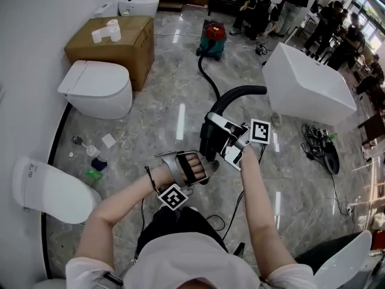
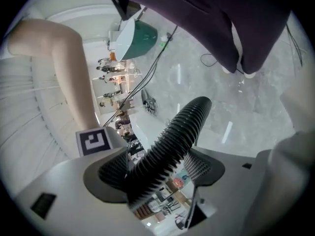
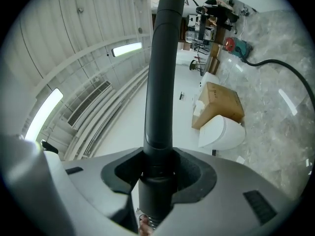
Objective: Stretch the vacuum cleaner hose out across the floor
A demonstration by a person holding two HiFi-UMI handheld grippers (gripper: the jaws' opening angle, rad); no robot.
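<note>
In the head view a red and green vacuum cleaner (image 1: 212, 38) stands at the back on the marble floor. Its black hose (image 1: 209, 80) runs toward me and ends in a smooth curved tube (image 1: 239, 93). My right gripper (image 1: 233, 144) is shut on that tube (image 3: 161, 82), with both pads pressed against its sides. My left gripper (image 1: 203, 172) sits just below and to the left. In the left gripper view the ribbed hose (image 2: 177, 136) lies between widely spread jaws of the left gripper (image 2: 156, 170), resting against the left pad with a gap at the right pad.
A white toilet (image 1: 99, 89) and a cardboard box (image 1: 114, 41) stand at the left, and another toilet (image 1: 48, 191) is at the lower left. A white bathtub (image 1: 307, 83) is on the right, with cables (image 1: 319, 146) on the floor beside it. People (image 1: 337, 35) stand at the back right.
</note>
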